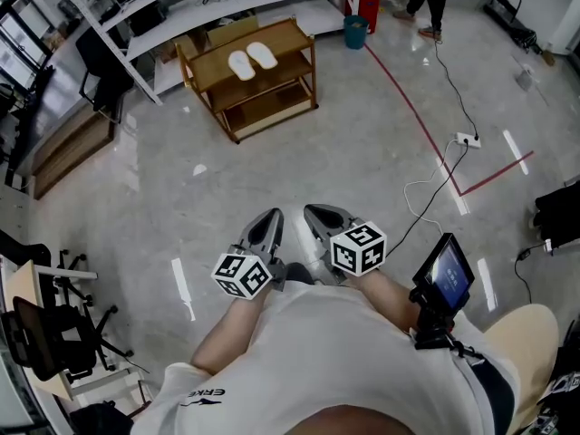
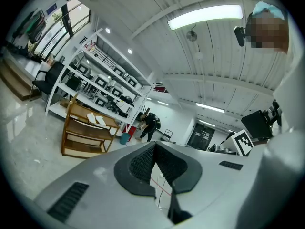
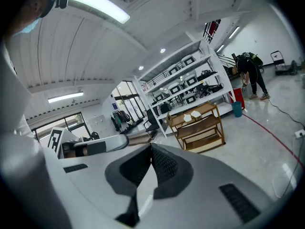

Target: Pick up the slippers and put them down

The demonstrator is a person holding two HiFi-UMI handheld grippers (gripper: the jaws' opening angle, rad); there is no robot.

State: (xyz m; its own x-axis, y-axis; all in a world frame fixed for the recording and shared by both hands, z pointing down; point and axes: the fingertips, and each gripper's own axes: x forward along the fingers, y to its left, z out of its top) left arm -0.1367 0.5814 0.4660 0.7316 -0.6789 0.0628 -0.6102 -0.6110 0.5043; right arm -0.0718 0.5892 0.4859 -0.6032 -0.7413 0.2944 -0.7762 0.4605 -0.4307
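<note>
White, one pair: the slippers (image 1: 252,60) lie side by side, soles down as far as I can tell, on the top tier of the wooden rack (image 1: 292,36). The rack stands across the grey floor (image 1: 217,170), well apart from both of my tools.

Item, left gripper (image 1: 265,229): held level in front of the body. Its own view shows the dark ribbed pads meeting at the tips. It is closed on nothing and touches nothing.

Item, right gripper (image 1: 324,217): just beside the left, tipped slightly downward. Its pads are likewise together, with nothing between them.

Step in hand, as I judge it: the approach. Neither slipper has been reached and the pick-up is not yet begun.

Handling notes:
- I would close the distance to the rack squarely, so that the top tier faces both tools.
- I would spread the jaws before arriving, not at the last moment.
- The slippers look flat and thin, so a pinch along one edge or across the toe band should serve better than a push from above.
- The rack's raised side rails leave the front as the open way in.
- The white cable (image 1: 433,184) trails to the right of my path. I would keep clear of it.
</note>
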